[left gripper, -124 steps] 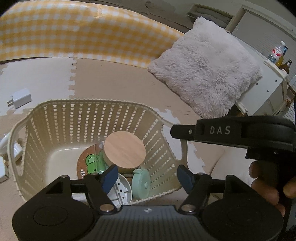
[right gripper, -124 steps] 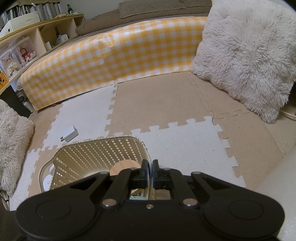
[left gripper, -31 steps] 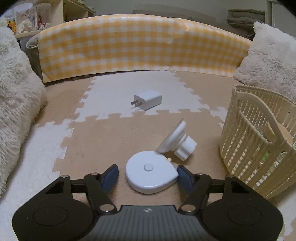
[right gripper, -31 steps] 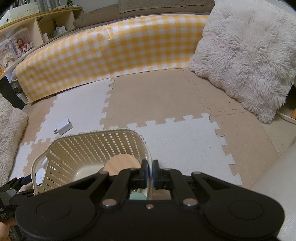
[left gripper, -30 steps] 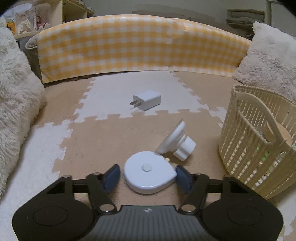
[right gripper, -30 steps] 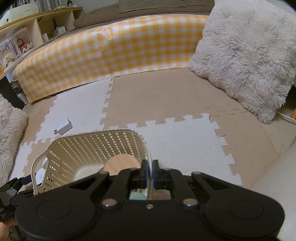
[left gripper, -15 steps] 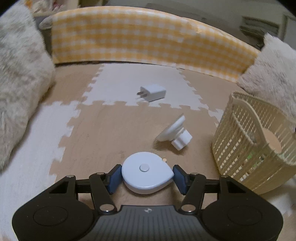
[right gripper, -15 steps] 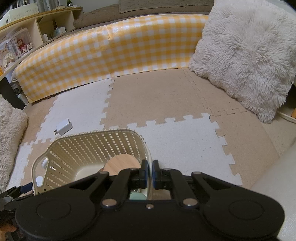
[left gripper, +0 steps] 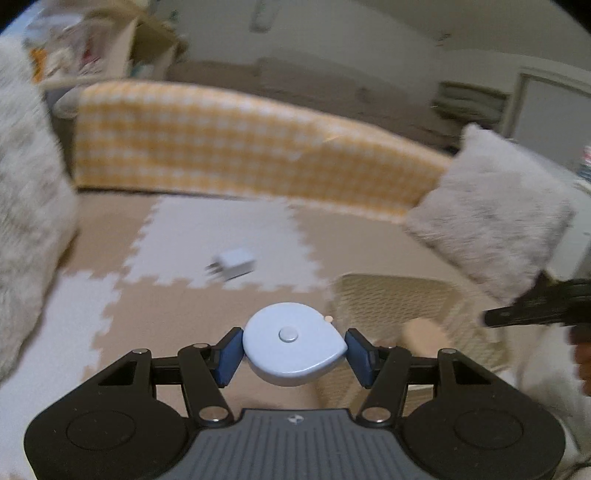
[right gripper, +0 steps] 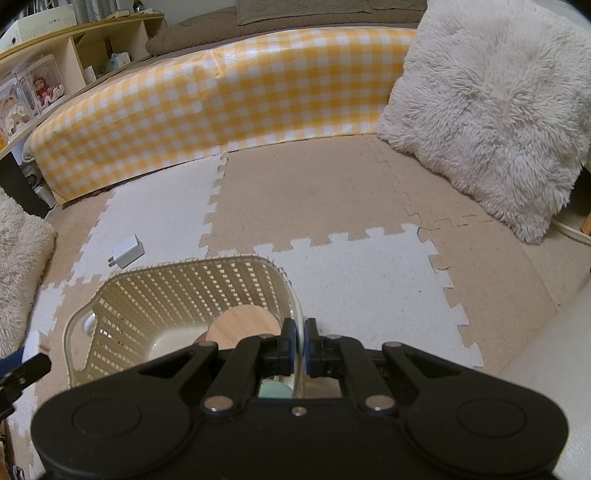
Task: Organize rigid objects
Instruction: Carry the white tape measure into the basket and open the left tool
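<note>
Only one faint print, on the white box (right gripper: pixel 35 27) atop the wooden shelf (right gripper: pixel 77 40) in the right wrist view: pale grey capitals, seemingly "SHOES" (letters small, reading unsure). Small logo mark on the left gripper's grey body, no letters. Nothing legible elsewhere; left wrist view too blurred.

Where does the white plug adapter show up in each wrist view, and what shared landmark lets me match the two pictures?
Left wrist: the white plug adapter lies blurred on a white floor tile, centre-left, beyond the held disc.
Right wrist: the adapter lies on a white tile at left, beyond the basket's far rim.
Shared landmark: the yellow checked cushion behind it.
</note>
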`<control>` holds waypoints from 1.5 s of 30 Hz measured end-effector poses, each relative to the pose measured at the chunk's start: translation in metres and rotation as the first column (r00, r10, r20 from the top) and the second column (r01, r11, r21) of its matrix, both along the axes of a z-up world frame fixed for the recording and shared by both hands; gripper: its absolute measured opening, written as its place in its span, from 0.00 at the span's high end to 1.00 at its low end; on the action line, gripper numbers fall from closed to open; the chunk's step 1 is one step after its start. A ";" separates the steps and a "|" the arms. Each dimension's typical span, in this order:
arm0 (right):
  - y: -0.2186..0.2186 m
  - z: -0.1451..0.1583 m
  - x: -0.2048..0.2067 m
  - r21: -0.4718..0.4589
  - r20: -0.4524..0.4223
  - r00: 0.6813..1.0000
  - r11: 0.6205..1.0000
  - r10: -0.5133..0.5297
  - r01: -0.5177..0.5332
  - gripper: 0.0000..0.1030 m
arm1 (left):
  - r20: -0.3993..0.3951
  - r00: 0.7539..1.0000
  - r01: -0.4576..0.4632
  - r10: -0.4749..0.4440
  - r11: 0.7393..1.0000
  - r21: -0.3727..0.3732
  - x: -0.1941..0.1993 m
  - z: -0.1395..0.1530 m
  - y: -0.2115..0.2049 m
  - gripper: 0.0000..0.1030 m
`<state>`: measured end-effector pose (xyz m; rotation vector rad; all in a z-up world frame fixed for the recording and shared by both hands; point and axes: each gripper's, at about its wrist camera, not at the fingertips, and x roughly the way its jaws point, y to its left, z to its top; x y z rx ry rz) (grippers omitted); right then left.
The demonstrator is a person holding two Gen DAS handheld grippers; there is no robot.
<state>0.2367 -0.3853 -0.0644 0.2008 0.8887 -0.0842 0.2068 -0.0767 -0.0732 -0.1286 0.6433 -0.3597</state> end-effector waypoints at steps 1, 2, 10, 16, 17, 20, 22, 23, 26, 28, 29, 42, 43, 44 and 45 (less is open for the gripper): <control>0.000 0.000 0.000 0.001 0.000 1.000 1.000 0.000 0.000 0.95 | 0.012 1.000 0.023 -0.023 1.000 -0.005 -0.003 0.005 -0.006 0.42; 0.000 0.000 0.000 0.000 0.000 1.000 1.000 0.000 0.000 0.95 | 0.020 0.999 0.041 -0.040 0.999 -0.007 -0.005 0.008 -0.012 0.42; -0.001 0.000 -0.002 0.005 -0.001 1.000 1.000 0.000 0.000 0.95 | 0.006 0.990 0.142 -0.142 0.990 0.002 -0.010 0.016 -0.052 0.42; -0.001 -0.001 -0.002 0.006 -0.004 1.000 1.000 0.000 0.000 0.95 | -0.047 0.984 0.171 -0.169 0.984 0.042 -0.002 0.011 -0.074 0.42; 0.000 -0.001 -0.001 0.006 -0.004 1.000 1.000 0.001 0.000 0.95 | -0.055 0.984 0.172 -0.170 0.984 0.051 0.001 0.010 -0.076 0.42; 0.000 -0.001 -0.001 0.006 -0.005 1.000 1.000 0.001 -0.001 0.95 | -0.078 0.983 0.172 -0.165 0.982 0.083 0.007 0.008 -0.080 0.42; 0.000 -0.001 -0.001 0.007 -0.005 1.000 1.000 0.001 -0.001 0.95 | -0.089 0.983 0.170 -0.161 0.980 0.103 0.010 0.006 -0.080 0.42; 0.000 -0.001 -0.001 0.007 -0.005 1.000 1.000 0.000 0.000 0.95 | -0.096 0.982 0.172 -0.162 0.979 0.111 0.012 0.005 -0.081 0.42; 0.000 -0.001 -0.001 0.006 -0.005 1.000 1.000 0.001 -0.001 0.95 | -0.107 0.980 0.181 -0.168 0.975 0.127 0.016 0.003 -0.082 0.42; 0.000 -0.001 -0.001 0.006 -0.005 1.000 1.000 0.001 -0.001 0.95 | -0.109 0.978 0.190 -0.176 0.972 0.137 0.019 0.002 -0.083 0.42; 0.000 -0.001 -0.001 0.007 -0.005 1.000 1.000 0.000 0.000 0.95 | -0.110 0.977 0.195 -0.181 0.970 0.142 0.021 0.001 -0.085 0.42; 0.000 -0.001 -0.001 0.010 -0.006 1.000 1.000 0.001 -0.001 0.95 | -0.139 0.967 0.239 -0.214 0.952 0.194 0.026 -0.005 -0.095 0.36; 0.000 -0.001 -0.001 0.008 -0.007 1.000 1.000 0.001 -0.001 0.95 | -0.140 0.966 0.240 -0.215 0.951 0.193 0.025 -0.004 -0.095 0.35; 0.000 -0.001 -0.001 0.009 -0.007 1.000 1.000 0.001 -0.001 0.95 | -0.141 0.966 0.240 -0.215 0.951 0.194 0.025 -0.004 -0.095 0.34; 0.000 -0.001 -0.001 0.011 -0.006 1.000 1.000 0.001 -0.001 0.95 | -0.141 0.966 0.240 -0.216 0.951 0.194 0.024 -0.003 -0.095 0.34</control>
